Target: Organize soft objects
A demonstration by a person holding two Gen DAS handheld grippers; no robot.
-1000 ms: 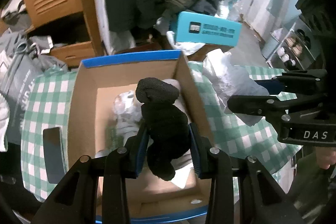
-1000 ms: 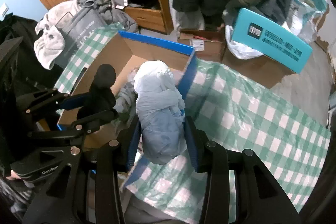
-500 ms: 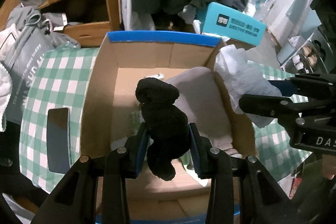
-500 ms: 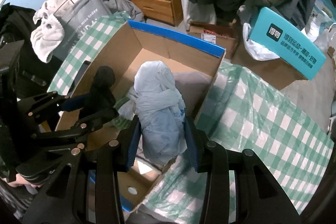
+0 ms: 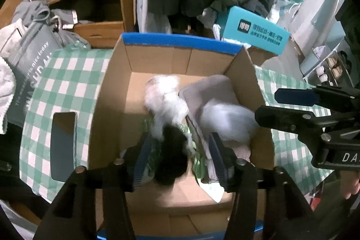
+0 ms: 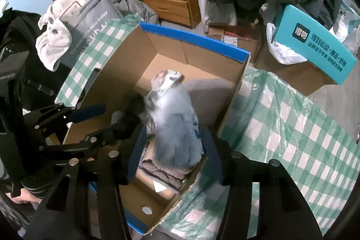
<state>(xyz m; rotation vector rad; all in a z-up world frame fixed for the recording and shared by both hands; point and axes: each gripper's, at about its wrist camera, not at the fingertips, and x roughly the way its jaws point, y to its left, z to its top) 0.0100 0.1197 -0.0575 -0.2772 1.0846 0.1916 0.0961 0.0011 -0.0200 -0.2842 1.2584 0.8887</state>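
A brown cardboard box with a blue rim (image 5: 180, 43) stands open on the checked table; it also shows in the right wrist view (image 6: 193, 39). My left gripper (image 5: 178, 150) is open above the box, and the black sock (image 5: 172, 156) drops blurred between its fingers, free of them. My right gripper (image 6: 174, 150) is open too; the pale blue bagged bundle (image 6: 174, 127) falls blurred between its fingers into the box. It shows in the left wrist view (image 5: 225, 123) beside a white bagged item (image 5: 166, 96) and grey folded cloth (image 5: 211, 89).
A phone (image 5: 63, 145) lies on the green checked cloth (image 5: 67, 82) left of the box. A teal box (image 6: 315, 46) stands behind on the right. A grey bag and towels (image 6: 74, 26) pile up at the left. Coats hang behind.
Both grippers opened over the box. The black sock and the pale blue bundle left their jaws and are dropping into the box. Both grippers moved further over the box.
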